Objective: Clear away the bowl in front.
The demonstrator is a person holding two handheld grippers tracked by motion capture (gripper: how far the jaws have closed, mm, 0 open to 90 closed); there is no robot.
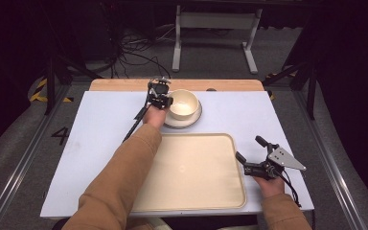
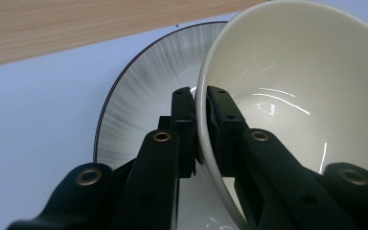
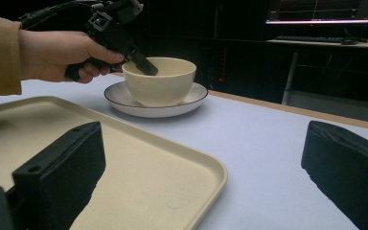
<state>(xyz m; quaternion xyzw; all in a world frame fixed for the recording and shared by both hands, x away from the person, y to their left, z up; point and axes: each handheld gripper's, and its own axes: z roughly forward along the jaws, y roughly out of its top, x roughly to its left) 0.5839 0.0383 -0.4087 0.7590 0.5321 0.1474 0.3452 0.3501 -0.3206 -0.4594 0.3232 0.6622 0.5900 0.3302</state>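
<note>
A cream bowl sits on a white plate with a dark rim at the back middle of the table. My left gripper is shut on the bowl's left rim, one jaw inside and one outside. In the right gripper view the bowl rests on the plate with the left gripper clamped on its rim. A large cream tray lies at the front middle. My right gripper stands open just off the tray's right edge, with nothing between its jaws.
The white table top has a wooden strip along its far edge. Beyond it stand a white frame and cables on the floor. Bare table lies left of the tray and right of the plate.
</note>
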